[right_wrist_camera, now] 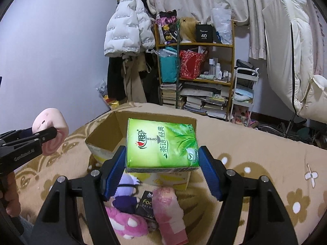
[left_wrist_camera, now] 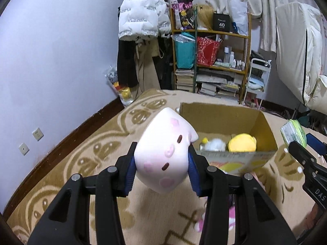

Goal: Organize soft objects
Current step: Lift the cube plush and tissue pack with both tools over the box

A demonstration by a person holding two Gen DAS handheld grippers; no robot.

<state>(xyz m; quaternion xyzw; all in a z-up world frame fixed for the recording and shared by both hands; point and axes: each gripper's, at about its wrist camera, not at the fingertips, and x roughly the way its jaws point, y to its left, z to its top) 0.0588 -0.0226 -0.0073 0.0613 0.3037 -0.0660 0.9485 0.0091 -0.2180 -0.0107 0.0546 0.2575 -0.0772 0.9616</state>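
My left gripper (left_wrist_camera: 161, 170) is shut on a pale pink squishy toy (left_wrist_camera: 163, 153) with a small face, held above the rug just left of the open cardboard box (left_wrist_camera: 263, 122). The box holds a yellow plush (left_wrist_camera: 242, 143) and a white fluffy toy (left_wrist_camera: 214, 145). My right gripper (right_wrist_camera: 162, 170) is shut on a green tissue pack (right_wrist_camera: 161, 145), held over the box (right_wrist_camera: 102, 140). The left gripper and its pink toy (right_wrist_camera: 51, 130) also show at the left of the right wrist view. Below lie a purple plush (right_wrist_camera: 126, 196), a pink plush (right_wrist_camera: 126, 222), a pink pack (right_wrist_camera: 169, 214) and a black packet (right_wrist_camera: 146, 206).
The box stands on a beige patterned rug (left_wrist_camera: 92, 153). A wooden shelf (left_wrist_camera: 212, 51) with bags, bottles and stacked books stands at the back, with hanging coats (left_wrist_camera: 143, 20) to its left and a white cart (left_wrist_camera: 257, 77) to its right.
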